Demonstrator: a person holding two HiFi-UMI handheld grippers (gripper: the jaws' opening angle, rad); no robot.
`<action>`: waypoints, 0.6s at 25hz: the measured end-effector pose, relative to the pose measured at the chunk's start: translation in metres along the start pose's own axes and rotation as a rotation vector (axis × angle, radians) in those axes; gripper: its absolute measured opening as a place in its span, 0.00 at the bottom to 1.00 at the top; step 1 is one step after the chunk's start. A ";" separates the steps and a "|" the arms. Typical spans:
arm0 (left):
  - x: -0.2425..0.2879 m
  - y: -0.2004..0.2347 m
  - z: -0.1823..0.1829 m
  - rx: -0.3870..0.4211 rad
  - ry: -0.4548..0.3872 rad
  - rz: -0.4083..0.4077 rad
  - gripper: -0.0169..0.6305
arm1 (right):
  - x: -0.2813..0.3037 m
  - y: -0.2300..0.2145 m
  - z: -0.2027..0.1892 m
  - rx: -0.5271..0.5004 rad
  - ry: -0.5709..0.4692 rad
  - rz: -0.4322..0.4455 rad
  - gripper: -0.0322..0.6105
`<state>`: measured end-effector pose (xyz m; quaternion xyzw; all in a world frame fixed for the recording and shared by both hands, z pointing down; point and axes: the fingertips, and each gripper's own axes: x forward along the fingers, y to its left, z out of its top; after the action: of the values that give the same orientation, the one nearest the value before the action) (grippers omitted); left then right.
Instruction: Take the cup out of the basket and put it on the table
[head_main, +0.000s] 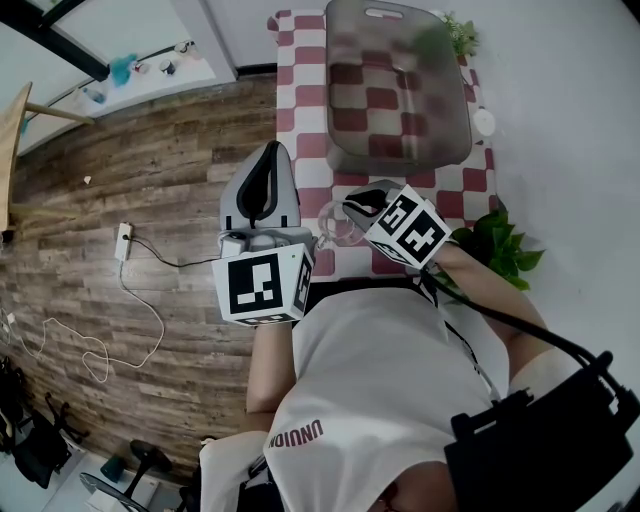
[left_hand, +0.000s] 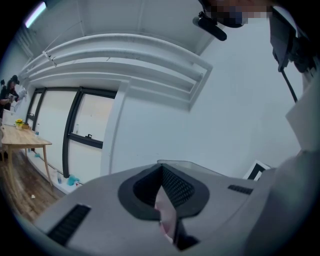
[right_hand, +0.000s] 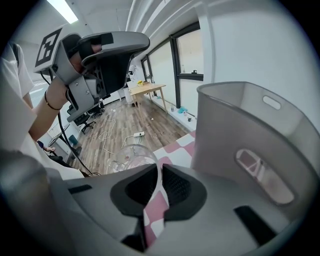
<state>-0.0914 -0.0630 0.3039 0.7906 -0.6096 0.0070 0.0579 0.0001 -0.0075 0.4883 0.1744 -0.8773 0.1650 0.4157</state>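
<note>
Head view and both gripper views, one moment. The basket (head_main: 400, 158), grey and translucent, stood at the far end of the table (head_main: 300, 110), which was covered with a red-and-white chequered cloth. The cup (head_main: 335, 222), of clear glass, was found outside the basket, near its front wall and over the cloth; whether its base touched the cloth could not be determined.

The right gripper (head_main: 352, 206) was held just in front of the basket, with its marker cube turned towards the camera. In the right gripper view its jaws (right_hand: 160, 167) were seen drawn together on the cup's (right_hand: 127, 157) thin glass wall, with the basket (right_hand: 240, 130) close behind and to one side.

The left gripper (head_main: 270, 152) was held beside the table's edge, well apart from the basket and over the wooden floor (head_main: 150, 150). In the left gripper view its jaws (left_hand: 161, 167) were seen closed at the tips, with nothing gripped, and were directed upwards at a white wall.
</note>
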 end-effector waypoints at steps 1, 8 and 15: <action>0.000 0.000 0.000 0.001 0.001 0.000 0.04 | 0.001 0.000 -0.002 0.005 0.003 0.002 0.11; 0.000 0.000 0.001 0.001 0.000 -0.004 0.04 | 0.010 -0.002 -0.013 0.025 0.028 0.000 0.11; 0.000 -0.001 0.001 0.003 0.004 -0.009 0.04 | 0.014 -0.003 -0.020 0.039 0.045 0.000 0.11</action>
<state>-0.0900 -0.0632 0.3026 0.7933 -0.6059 0.0091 0.0580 0.0069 -0.0037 0.5119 0.1787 -0.8643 0.1861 0.4317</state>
